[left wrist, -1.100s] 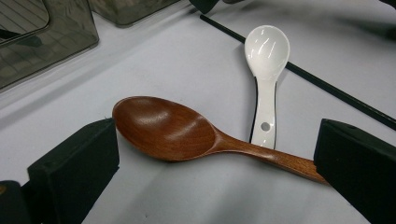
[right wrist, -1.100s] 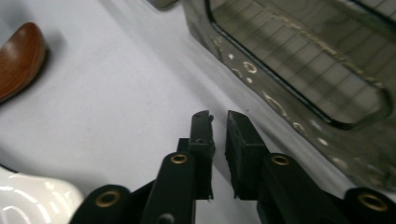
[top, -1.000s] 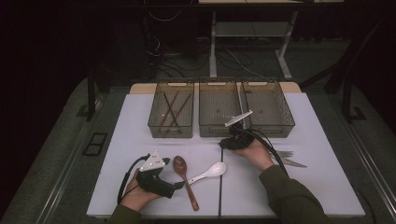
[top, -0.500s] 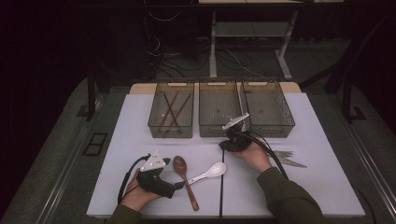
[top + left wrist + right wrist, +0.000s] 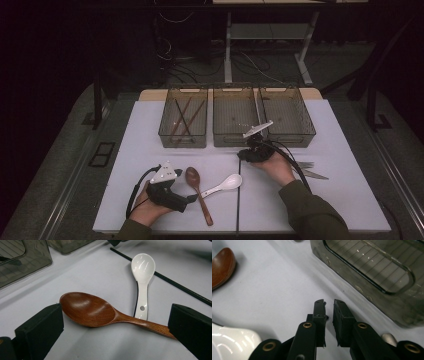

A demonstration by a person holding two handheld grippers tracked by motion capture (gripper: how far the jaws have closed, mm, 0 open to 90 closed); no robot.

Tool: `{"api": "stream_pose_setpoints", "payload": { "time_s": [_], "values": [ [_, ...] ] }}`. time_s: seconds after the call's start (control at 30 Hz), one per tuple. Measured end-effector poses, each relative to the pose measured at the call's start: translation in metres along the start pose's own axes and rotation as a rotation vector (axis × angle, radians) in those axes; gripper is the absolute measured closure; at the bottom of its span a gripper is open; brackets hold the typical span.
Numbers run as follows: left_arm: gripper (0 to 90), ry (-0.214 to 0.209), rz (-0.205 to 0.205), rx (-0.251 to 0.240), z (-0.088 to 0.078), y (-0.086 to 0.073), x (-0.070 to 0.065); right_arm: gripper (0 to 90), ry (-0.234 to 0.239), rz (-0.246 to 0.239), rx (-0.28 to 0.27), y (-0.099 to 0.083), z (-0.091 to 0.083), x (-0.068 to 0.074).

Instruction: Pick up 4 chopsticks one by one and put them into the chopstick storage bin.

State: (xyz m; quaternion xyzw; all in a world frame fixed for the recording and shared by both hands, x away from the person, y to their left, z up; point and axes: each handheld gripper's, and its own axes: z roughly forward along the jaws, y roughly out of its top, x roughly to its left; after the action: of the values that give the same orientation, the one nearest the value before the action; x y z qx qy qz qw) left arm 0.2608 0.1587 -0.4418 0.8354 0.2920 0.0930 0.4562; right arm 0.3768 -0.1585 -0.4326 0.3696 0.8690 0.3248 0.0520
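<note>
Wooden spoon [image 5: 100, 312]: handle end hidden behind right jaw, lower right of left gripper view. Bin [image 5: 372, 275] cut off at top and right edges of right gripper view. White spoon [image 5: 232, 345] cut off at lower left there. Utensils [image 5: 312, 170] at right of high view too small to identify.

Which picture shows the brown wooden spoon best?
The left gripper view: the brown wooden spoon lies close up between the open jaws, bowl and handle clear. The high view shows it whole but small. The right gripper view catches just its bowl's edge.
</note>
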Motion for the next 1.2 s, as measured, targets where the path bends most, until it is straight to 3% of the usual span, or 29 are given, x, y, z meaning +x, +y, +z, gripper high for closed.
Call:
{"api": "stream_pose_setpoints", "payload": {
  "time_s": [0.13,0.37,0.67,0.97,1.1,1.2],
  "values": [
    [0.0,0.002,-0.002,-0.002,0.000,0.000,0.000,80.4,0.009,-0.021,-0.018,-0.007,-0.008,0.002],
    [0.0,0.002,0.003,0.001,0.000,0.000,0.000,89.3,0.098,-0.058,-0.044,-0.031,-0.031,0.012],
    [0.0,0.006,0.004,0.002,0.000,0.001,-0.001,89.3,0.223,-0.128,-0.046,-0.053,-0.049,0.048],
    [0.0,0.007,0.005,0.004,0.001,0.001,-0.001,89.3,0.315,-0.222,0.015,-0.064,-0.039,0.088],
    [0.0,0.007,0.004,0.006,0.000,0.000,0.000,89.3,0.308,-0.297,0.047,-0.067,-0.031,0.095],
    [0.0,0.007,0.005,0.006,0.000,0.000,-0.001,89.3,0.307,-0.304,0.065,-0.069,-0.028,0.097]
  ]
}}
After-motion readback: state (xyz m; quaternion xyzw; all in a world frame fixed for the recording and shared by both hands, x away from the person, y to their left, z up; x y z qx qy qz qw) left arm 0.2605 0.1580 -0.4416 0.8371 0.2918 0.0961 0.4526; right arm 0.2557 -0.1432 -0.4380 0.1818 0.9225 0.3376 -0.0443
